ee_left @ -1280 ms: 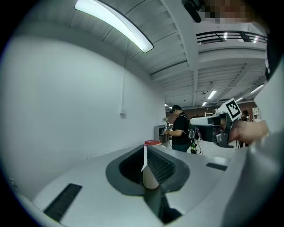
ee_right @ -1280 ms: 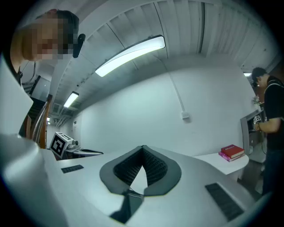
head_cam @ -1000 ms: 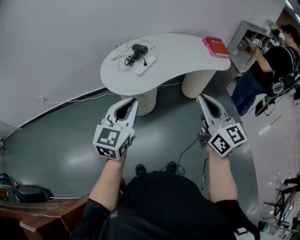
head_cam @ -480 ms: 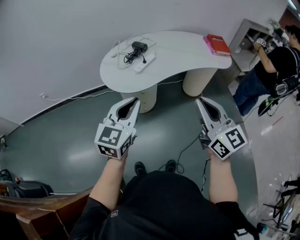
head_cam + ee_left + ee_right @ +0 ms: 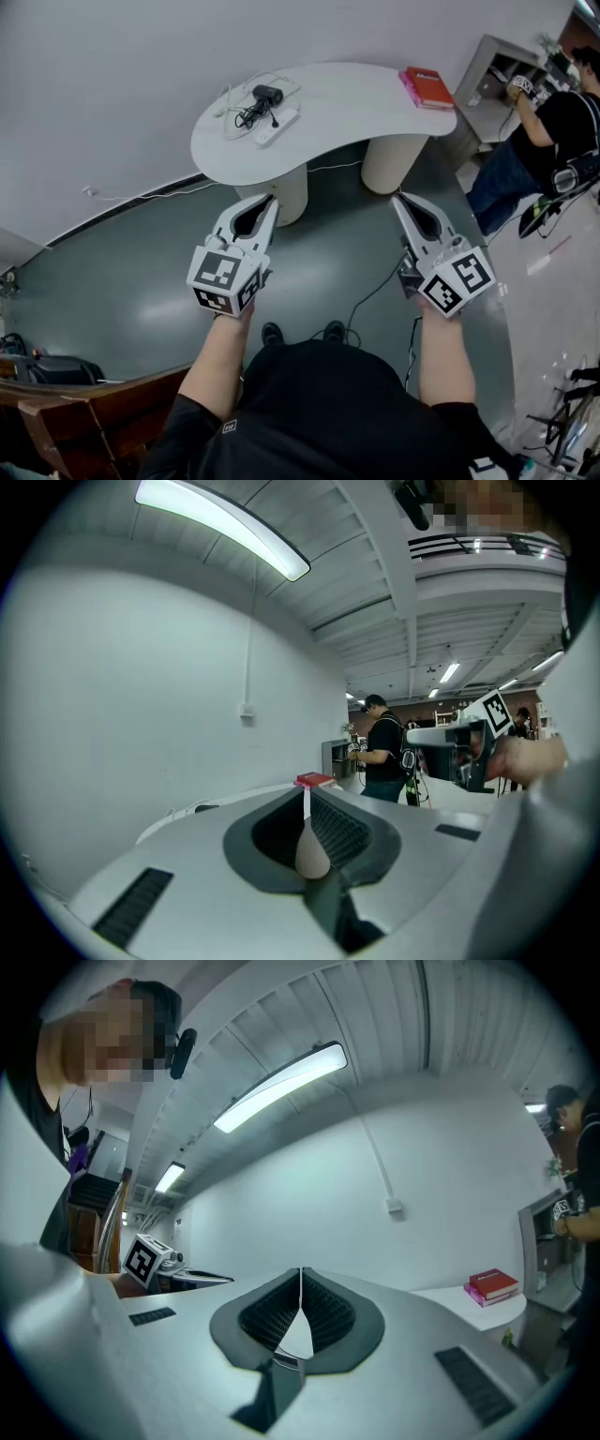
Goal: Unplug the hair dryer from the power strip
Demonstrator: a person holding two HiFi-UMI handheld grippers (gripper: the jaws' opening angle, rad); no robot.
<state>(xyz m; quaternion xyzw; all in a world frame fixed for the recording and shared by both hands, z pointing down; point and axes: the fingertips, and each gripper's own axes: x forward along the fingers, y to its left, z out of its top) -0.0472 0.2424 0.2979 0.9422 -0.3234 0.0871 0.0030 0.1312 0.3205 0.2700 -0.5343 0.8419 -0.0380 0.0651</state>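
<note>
A black hair dryer (image 5: 266,94) lies with its coiled cord on the left end of a white curved table (image 5: 347,103). Its plug is by a white power strip (image 5: 276,127) beside it. My left gripper (image 5: 270,199) is held out over the dark floor, well short of the table, jaws shut with nothing between them. My right gripper (image 5: 397,197) is level with it to the right, also shut and empty. In the left gripper view the jaw tips (image 5: 306,791) meet. In the right gripper view the jaw tips (image 5: 300,1271) meet too.
A red book (image 5: 427,86) lies on the table's right end. The table stands on two round white pedestals (image 5: 392,161). White cables run along the wall's foot (image 5: 141,195). A person in black (image 5: 553,131) works at a grey shelf to the right. A wooden rail (image 5: 84,403) is at lower left.
The table has drifted left and slightly up in the head view as I stepped forward. Both grippers kept their pose and stayed shut.
</note>
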